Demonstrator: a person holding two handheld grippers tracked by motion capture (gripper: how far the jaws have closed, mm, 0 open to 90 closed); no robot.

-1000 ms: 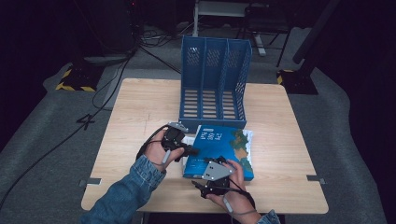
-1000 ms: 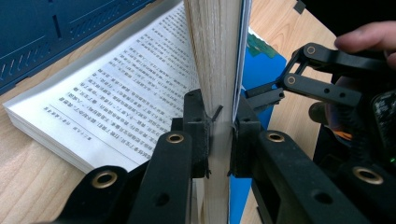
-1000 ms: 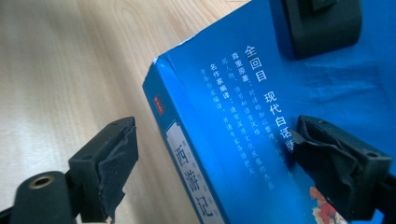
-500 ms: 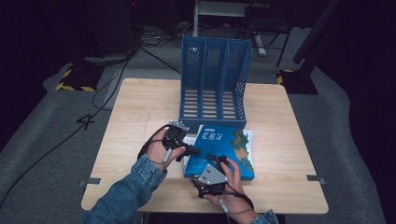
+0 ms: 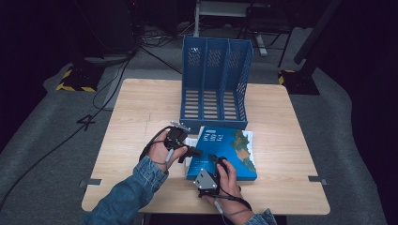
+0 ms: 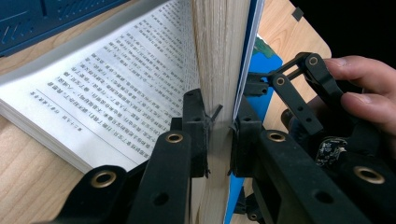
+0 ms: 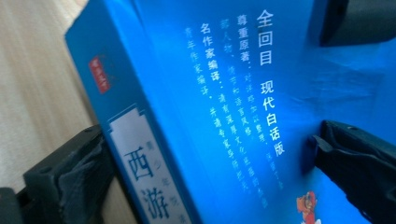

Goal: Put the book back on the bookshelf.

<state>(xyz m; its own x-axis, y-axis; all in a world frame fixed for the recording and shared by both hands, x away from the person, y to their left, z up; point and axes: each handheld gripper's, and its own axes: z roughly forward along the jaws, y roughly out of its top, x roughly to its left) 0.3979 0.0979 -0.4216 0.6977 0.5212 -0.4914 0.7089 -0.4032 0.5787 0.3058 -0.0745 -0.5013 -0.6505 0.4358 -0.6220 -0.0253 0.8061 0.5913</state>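
A thick blue-covered book lies on the table in front of the file rack. My left gripper is at the book's left edge. In the left gripper view my left gripper is shut on a thick block of pages with the cover, which stand upright above the open printed pages. My right gripper sits at the book's near edge. In the right gripper view my right gripper has one jaw against the spine and the other on the blue cover.
A blue three-slot file rack stands upright just behind the book, open towards me. The wooden table has bare room left and right of the book. The right gripper and the hand on it are close beside my left gripper.
The right gripper has shifted slightly left along the book's near edge. The left gripper has raised the cover side, and white pages now show at the book's left edge.
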